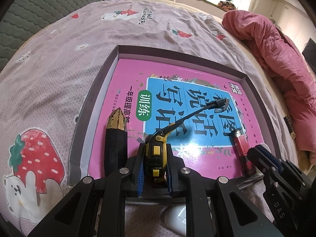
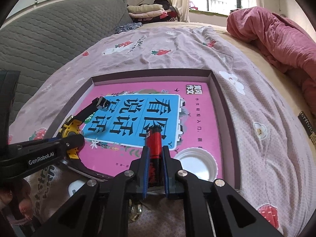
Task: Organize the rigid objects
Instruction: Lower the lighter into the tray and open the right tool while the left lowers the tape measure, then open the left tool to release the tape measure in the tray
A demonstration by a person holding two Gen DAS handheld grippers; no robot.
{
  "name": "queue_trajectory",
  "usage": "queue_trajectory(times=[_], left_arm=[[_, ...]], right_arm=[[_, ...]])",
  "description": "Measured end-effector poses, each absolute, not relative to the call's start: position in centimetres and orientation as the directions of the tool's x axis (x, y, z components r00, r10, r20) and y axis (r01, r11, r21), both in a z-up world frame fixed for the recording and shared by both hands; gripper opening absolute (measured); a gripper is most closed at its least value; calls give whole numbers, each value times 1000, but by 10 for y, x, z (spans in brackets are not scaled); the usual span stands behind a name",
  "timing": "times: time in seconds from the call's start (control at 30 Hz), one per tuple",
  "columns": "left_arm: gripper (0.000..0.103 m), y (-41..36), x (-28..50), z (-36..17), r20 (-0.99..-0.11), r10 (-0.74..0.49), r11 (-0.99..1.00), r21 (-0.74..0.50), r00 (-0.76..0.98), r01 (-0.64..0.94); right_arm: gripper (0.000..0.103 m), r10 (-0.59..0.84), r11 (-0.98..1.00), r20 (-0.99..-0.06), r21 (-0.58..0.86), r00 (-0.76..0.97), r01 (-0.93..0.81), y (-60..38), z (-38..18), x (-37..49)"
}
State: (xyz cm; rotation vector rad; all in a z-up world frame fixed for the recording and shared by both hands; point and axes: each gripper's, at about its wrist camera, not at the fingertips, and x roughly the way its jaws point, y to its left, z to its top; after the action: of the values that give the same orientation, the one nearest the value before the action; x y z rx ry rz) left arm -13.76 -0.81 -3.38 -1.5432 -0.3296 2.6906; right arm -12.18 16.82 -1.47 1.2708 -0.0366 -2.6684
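Observation:
A shallow purple box [image 1: 92,98] lies on the bed with a pink book [image 1: 128,75] flat inside it. My left gripper [image 1: 154,164] is shut on a yellow and black tape measure [image 1: 155,154], held over the book's near edge, its strap [image 1: 197,114] sticking out ahead. My right gripper [image 2: 155,158] is shut on a red and black battery [image 2: 155,144] over the book; it also shows in the left wrist view [image 1: 244,152]. A black and gold pointed block [image 1: 115,138] lies in the box left of the tape measure. A white lid [image 2: 197,164] lies on the book right of the battery.
The box sits on a pink strawberry-print sheet [image 1: 59,75]. A rumpled red quilt [image 1: 276,55] lies on the right. A grey quilted headboard [image 2: 49,35] stands at the left. A white object [image 1: 175,219] lies on the sheet under my left gripper.

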Motion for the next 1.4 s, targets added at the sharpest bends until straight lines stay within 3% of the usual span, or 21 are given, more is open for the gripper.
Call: queue_trajectory(times=[0.63,0.77,1.03,1.13,1.2,1.4], left_arm=[[21,4,-147,-34,-855,109,-982,-171,-507,77],[24,5,-147,-33,-855,113,-983,-171,-506,68],[25,4,-145,-33,-858,123,-983,-175,-498,61],[29,3,-145,-32,-858,130,-982,-179,-497,53],[38,3,-144,-30,-857,131,-983,-179,-498,51],[40,5,-142,-25,-851,132,-984,-174,-509,35]], right_arm=[[12,-165,-986,-760,114,-629,122,182,-7,-110],[23,-161,-987,-759,110,-630,119,184,-6,-107],[24,-162,-986,-763,105,-626,126,181,-7,-106],[24,-159,-987,-764,105,-625,123,181,-8,-106],[24,-156,-987,-766,105,-624,119,182,-8,-106],[26,-151,-988,-765,102,-626,113,184,-7,-106]])
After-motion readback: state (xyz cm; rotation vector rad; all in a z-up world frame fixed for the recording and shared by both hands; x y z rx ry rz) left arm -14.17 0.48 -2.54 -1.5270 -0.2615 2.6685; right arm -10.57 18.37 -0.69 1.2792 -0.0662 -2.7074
